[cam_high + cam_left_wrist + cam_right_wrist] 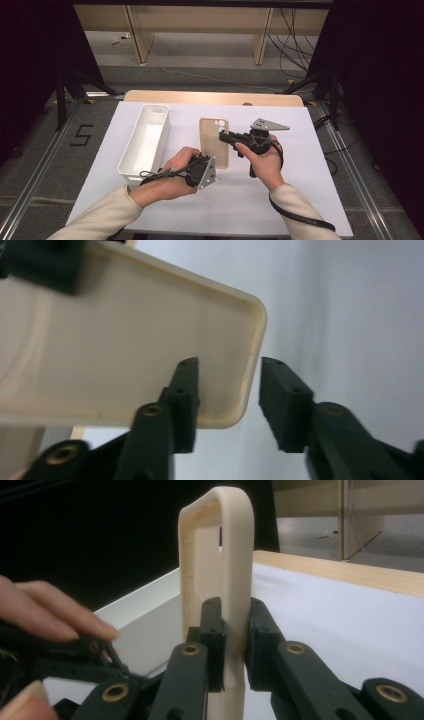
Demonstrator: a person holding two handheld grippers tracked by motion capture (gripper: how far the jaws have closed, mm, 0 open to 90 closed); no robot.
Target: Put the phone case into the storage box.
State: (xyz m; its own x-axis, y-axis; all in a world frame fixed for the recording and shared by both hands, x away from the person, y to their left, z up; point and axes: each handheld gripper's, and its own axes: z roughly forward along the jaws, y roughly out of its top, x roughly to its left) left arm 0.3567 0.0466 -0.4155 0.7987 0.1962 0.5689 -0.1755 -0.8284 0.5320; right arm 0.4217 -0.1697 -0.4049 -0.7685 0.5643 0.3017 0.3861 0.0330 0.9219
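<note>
A cream phone case [214, 140] hangs over the white table cover, its open side facing up in the high view. My right gripper [223, 135] reaches in from the right and is shut on the case's long edge; in the right gripper view the pads [215, 630] pinch the case [220, 545] from both sides. My left gripper [212, 162] is at the case's near end. In the left gripper view its jaws [227, 385] stand apart around the case's [110, 340] corner edge, with a gap beside the rim, so it is open.
A long white bin [131, 165] lies left of the case, its open side up; its wall [145, 610] is close behind the left hand [50, 610]. The white cover [300, 190] spreads right and forward. A wooden table edge [215, 97] runs along the back.
</note>
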